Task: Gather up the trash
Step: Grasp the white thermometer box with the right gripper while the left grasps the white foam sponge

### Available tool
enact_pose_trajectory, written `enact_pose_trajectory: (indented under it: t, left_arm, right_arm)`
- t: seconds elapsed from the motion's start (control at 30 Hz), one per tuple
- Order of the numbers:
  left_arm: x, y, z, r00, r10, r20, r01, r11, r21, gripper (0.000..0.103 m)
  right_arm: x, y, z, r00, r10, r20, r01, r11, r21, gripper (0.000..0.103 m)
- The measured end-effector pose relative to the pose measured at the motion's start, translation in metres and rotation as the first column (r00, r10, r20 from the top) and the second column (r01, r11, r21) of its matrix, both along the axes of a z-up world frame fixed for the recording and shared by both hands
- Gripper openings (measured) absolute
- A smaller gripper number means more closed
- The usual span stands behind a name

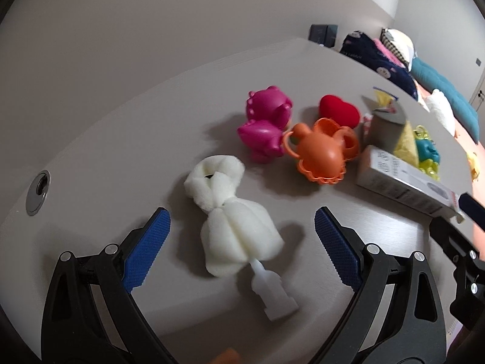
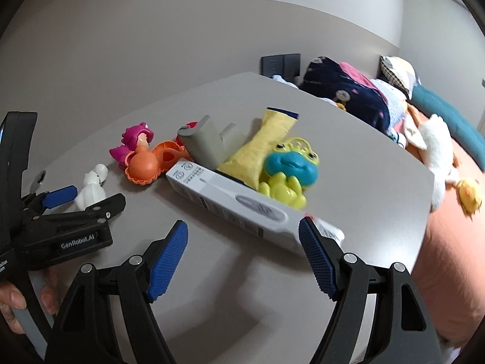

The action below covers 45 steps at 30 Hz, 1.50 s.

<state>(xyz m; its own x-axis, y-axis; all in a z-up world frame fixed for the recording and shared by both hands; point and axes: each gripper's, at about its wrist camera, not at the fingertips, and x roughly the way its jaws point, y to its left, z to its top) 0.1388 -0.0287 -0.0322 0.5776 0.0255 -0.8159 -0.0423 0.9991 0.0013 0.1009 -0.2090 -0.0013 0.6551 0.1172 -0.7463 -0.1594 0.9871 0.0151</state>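
A white sponge brush head (image 1: pixel 232 223) with a plastic stem lies on the grey table (image 1: pixel 121 139), between the open fingers of my left gripper (image 1: pixel 241 230). It also shows in the right wrist view (image 2: pixel 92 192), with the left gripper (image 2: pixel 81 198) around it. A white carton (image 2: pixel 230 204) lies flat just beyond my open right gripper (image 2: pixel 242 239), its near end by the right fingertip (image 2: pixel 315 248). The carton also shows in the left wrist view (image 1: pixel 406 182). A yellow wrapper (image 2: pixel 260 148) and a grey foam piece (image 2: pixel 206 145) lie behind the carton.
Toys sit at mid table: a magenta one (image 1: pixel 266 121), an orange one (image 1: pixel 321 151), a red heart (image 1: pixel 339 110), a blue-and-green frog (image 2: pixel 288 173). A cable hole (image 1: pixel 38 192) is at the left. A bed with pillows and plush toys (image 2: pixel 424 139) borders the table's right edge.
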Motion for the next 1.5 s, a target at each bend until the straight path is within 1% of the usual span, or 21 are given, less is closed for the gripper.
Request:
enact_pose_trajectory:
  t: [0.1,0.23,0.3,0.53,0.57,0.7,0.87,0.93,0.97,1.0,1.07,1.1,1.13,1.2,1.27,1.33,1.4,1.47,1.5]
  left_arm:
    - [0.005,0.004,-0.005,1.0,0.004,-0.022,-0.004,1.0,0.003,0.093]
    - [0.007,0.005,-0.006,1.0,-0.014,-0.018,0.014,1.0,0.006,0.093]
    - [0.007,0.005,-0.007,1.0,-0.02,-0.019,0.02,1.0,-0.001,0.097]
    - [0.007,0.006,-0.009,1.0,-0.017,-0.009,0.017,1.0,0.005,0.097]
    - [0.007,0.006,-0.009,1.0,-0.021,-0.009,0.021,1.0,0.005,0.097]
    - [0.01,0.008,-0.009,0.999,-0.028,-0.027,0.029,1.0,0.002,0.097]
    - [0.007,0.009,-0.008,0.999,-0.033,-0.029,0.033,0.999,0.001,0.097]
    - [0.004,0.009,-0.008,0.999,-0.032,-0.02,0.033,0.999,0.005,0.094]
    - [0.001,0.009,-0.008,0.999,-0.031,-0.014,0.031,0.999,0.006,0.091]
    - [-0.001,0.009,-0.007,1.0,-0.031,-0.007,0.031,0.999,0.008,0.083]
    - [-0.003,0.01,-0.005,0.999,-0.032,0.001,0.032,0.999,0.009,0.074]
    - [-0.004,0.01,-0.004,0.999,-0.031,0.004,0.031,0.999,0.008,0.069]
    - [-0.004,0.01,-0.004,0.999,-0.033,0.011,0.033,0.999,0.008,0.067]
    - [-0.006,0.01,-0.003,0.999,-0.035,0.026,0.035,0.999,0.011,0.055]
    - [-0.007,0.01,-0.003,0.998,-0.045,0.037,0.044,0.999,0.011,0.048]
    - [-0.009,0.011,-0.002,0.998,-0.056,0.042,0.056,0.998,0.0,0.044]
    - [-0.011,0.013,-0.001,0.997,-0.06,0.05,0.062,0.998,-0.033,0.039]
    - [-0.016,0.016,0.002,0.996,-0.063,0.059,0.067,0.995,-0.074,0.037]
    - [-0.019,0.016,0.004,0.996,-0.064,0.069,0.07,0.995,-0.077,0.036]
  right_arm:
    - [0.009,0.009,-0.003,1.0,0.023,-0.001,-0.023,0.999,-0.038,0.076]
    - [0.02,0.019,-0.009,0.999,0.049,-0.004,-0.049,0.994,-0.096,0.076]
    - [0.023,0.023,-0.01,0.998,0.055,-0.006,-0.056,0.99,-0.126,0.076]
    - [0.039,0.027,-0.019,0.996,0.075,-0.051,-0.083,0.982,-0.169,0.075]
    - [0.039,0.027,-0.021,0.995,0.077,-0.058,-0.086,0.981,-0.176,0.07]
    - [0.039,0.027,-0.023,0.994,0.082,-0.074,-0.093,0.98,-0.175,0.062]
    - [0.029,0.032,-0.022,0.992,0.095,-0.082,-0.109,0.976,-0.19,0.048]
    - [0.026,0.034,-0.021,0.99,0.106,-0.093,-0.121,0.976,-0.178,0.043]
    - [0.024,0.035,-0.021,0.988,0.12,-0.101,-0.136,0.976,-0.169,0.038]
    - [0.022,0.036,-0.021,0.985,0.133,-0.107,-0.149,0.975,-0.164,0.037]
    - [0.02,0.038,-0.021,0.983,0.145,-0.115,-0.163,0.974,-0.16,0.03]
    - [0.019,0.039,-0.021,0.981,0.15,-0.12,-0.168,0.974,-0.154,0.029]
    - [0.017,0.039,-0.02,0.98,0.152,-0.125,-0.17,0.975,-0.144,0.029]
    - [0.014,0.038,-0.02,0.979,0.155,-0.128,-0.171,0.978,-0.117,0.029]
    - [0.011,0.038,-0.02,0.979,0.156,-0.132,-0.168,0.983,-0.081,0.028]
    - [0.007,0.037,-0.019,0.978,0.157,-0.134,-0.163,0.986,-0.032,0.028]
    - [0.003,0.034,-0.016,0.979,0.154,-0.132,-0.152,0.988,0.023,0.028]
    - [-0.004,0.031,-0.013,0.982,0.143,-0.121,-0.137,0.989,0.057,0.028]
    - [-0.006,0.03,-0.012,0.984,0.139,-0.115,-0.131,0.989,0.067,0.028]
